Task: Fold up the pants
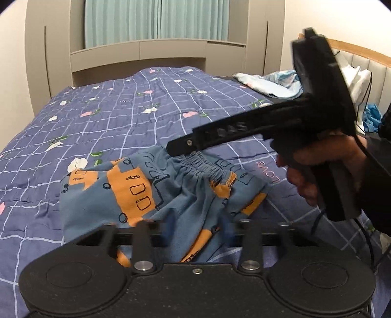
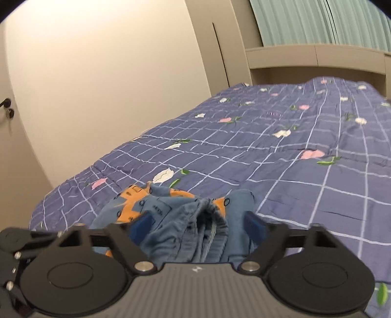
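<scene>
Soft matt cloth for the pants (image 1: 171, 193), blue with orange print, gathered elastic ribbing at the waistband (image 1: 207, 166). Quilted cotton-like bedspread (image 1: 122, 117), matt, stitched in a pale grid, lightly wrinkled. Matt black plastic on the left gripper (image 1: 196, 227), finely grained, with bright metal pivot pins. Ribbed grey plastic on the right gripper (image 2: 196, 226), blue pads (image 2: 254, 226). Smooth painted wardrobe (image 1: 48, 61); pleated curtain (image 1: 156, 19) fabric.
</scene>
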Demonstrator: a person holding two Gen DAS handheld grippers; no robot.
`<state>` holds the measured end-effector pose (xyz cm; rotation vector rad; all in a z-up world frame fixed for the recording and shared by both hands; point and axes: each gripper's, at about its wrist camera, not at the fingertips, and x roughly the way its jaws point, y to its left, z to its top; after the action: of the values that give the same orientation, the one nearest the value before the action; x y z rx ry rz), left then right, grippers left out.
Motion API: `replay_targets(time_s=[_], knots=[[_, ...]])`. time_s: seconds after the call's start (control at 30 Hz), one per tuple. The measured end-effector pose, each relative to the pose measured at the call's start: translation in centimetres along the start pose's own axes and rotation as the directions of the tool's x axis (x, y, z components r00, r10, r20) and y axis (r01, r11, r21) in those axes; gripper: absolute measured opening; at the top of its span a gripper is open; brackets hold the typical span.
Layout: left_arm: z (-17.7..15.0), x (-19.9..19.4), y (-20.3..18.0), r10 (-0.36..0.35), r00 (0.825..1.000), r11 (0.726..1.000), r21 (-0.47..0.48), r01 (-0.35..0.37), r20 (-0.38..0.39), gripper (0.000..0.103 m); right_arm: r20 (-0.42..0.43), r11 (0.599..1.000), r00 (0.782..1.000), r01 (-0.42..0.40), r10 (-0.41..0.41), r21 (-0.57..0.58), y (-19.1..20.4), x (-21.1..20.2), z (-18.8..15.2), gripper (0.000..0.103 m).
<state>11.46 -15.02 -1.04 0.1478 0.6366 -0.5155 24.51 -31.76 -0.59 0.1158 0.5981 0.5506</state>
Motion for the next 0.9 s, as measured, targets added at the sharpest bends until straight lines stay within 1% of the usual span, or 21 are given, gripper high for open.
replay_targets(time_s=[0.03, 0.07, 0.1, 0.17, 0.2, 0.27, 0.37, 0.47, 0.53, 0.6, 0.63, 0.67, 0.7, 0.73, 0.8, 0.83, 0.87, 0.9], knots=[[0.0, 0.0, 0.0, -0.001, 1.0, 1.0, 0.002, 0.001, -0.001, 0.031, -0.003, 1.0, 1.0, 0.002, -0.002, 0.007, -0.2, 0.3, 0.1, 0.06], [0.1, 0.0, 0.0, -0.006, 1.0, 1.0, 0.002, 0.006, -0.001, 0.026, -0.009, 1.0, 1.0, 0.003, -0.003, 0.014, -0.3, 0.6, 0.2, 0.052], [0.1, 0.1, 0.0, -0.013, 1.0, 1.0, 0.0, 0.013, -0.002, 0.016, -0.012, 1.0, 1.0, 0.004, -0.004, 0.02, -0.4, 0.8, 0.3, 0.048], [0.2, 0.2, -0.1, -0.021, 1.0, 1.0, -0.001, 0.021, -0.003, 0.007, -0.013, 1.0, 1.0, 0.016, -0.015, 0.024, -0.5, 0.8, 0.3, 0.031], [0.3, 0.1, -0.1, -0.022, 1.0, 1.0, -0.002, 0.022, 0.001, 0.004, -0.012, 1.0, 1.0, 0.017, -0.016, 0.026, -0.6, 0.7, 0.2, 0.021], [0.4, 0.1, -0.2, -0.027, 1.0, 1.0, 0.002, 0.027, 0.008, 0.002, -0.006, 1.0, 1.0, 0.016, -0.016, 0.025, -0.6, 0.2, 0.1, 0.013], [0.7, -0.4, -0.4, -0.038, 0.999, 0.999, -0.007, 0.039, 0.022, 0.002, 0.006, 0.999, 0.999, 0.038, -0.038, -0.003, -0.1, -0.5, 0.2, 0.01], [1.1, -0.9, -0.7, -0.064, 0.997, 0.998, -0.001, 0.064, 0.045, 0.002, 0.032, 0.998, 0.997, 0.068, -0.068, -0.012, 0.3, -1.8, 0.5, 0.01], [1.0, -0.6, -1.0, -0.073, 0.997, 0.997, 0.007, 0.073, 0.037, 0.002, 0.032, 0.995, 0.995, 0.093, -0.092, -0.021, 0.4, -2.3, 0.7, 0.01], [0.8, 0.3, -1.1, -0.074, 0.997, 0.997, -0.001, 0.074, 0.005, 0.004, 0.012, 0.994, 0.994, 0.108, -0.108, -0.023, 0.3, -1.9, 0.6, 0.01], [0.7, 0.5, -0.9, -0.078, 0.997, 0.997, -0.012, 0.078, -0.003, 0.006, -0.005, 0.993, 0.993, 0.114, -0.114, -0.02, 0.2, -1.5, 0.3, 0.01], [0.6, 0.5, -0.8, -0.085, 0.996, 0.996, -0.025, 0.085, -0.004, 0.013, -0.014, 0.993, 0.993, 0.12, -0.12, -0.019, 0.2, -1.3, 0.1, 0.01], [0.6, 0.2, -0.5, -0.091, 0.996, 0.995, -0.043, 0.091, 0.007, 0.023, -0.019, 0.992, 0.992, 0.124, -0.124, -0.021, 0.2, -1.1, -0.1, 0.011], [0.7, -0.2, -0.3, -0.089, 0.996, 0.994, -0.053, 0.09, 0.022, 0.028, -0.017, 0.991, 0.991, 0.131, -0.131, -0.024, 0.2, -1.1, -0.2, 0.013], [0.9, -1.3, 0.4, -0.074, 0.996, 0.995, -0.07, 0.078, 0.054, 0.054, 0.001, 0.989, 0.989, 0.146, -0.146, -0.026, 0.4, -1.4, -0.3, 0.025], [0.9, -1.9, 0.9, -0.054, 0.996, 0.995, -0.085, 0.06, 0.073, 0.06, 0.013, 0.988, 0.988, 0.151, -0.151, -0.028, 0.5, -1.6, -0.3, 0.03], [1.0, -2.5, 1.5, -0.027, 0.996, 0.994, -0.107, 0.036, 0.089, 0.07, 0.023, 0.987, 0.987, 0.158, -0.157, -0.031, 0.7, -1.7, -0.3, 0.045], [1.0, -3.0, 2.3, 0.008, 0.995, 0.99, -0.137, 0.006, 0.101, 0.077, 0.036, 0.985, 0.985, 0.168, -0.167, -0.036, 0.9, -1.9, -0.2, 0.053]])
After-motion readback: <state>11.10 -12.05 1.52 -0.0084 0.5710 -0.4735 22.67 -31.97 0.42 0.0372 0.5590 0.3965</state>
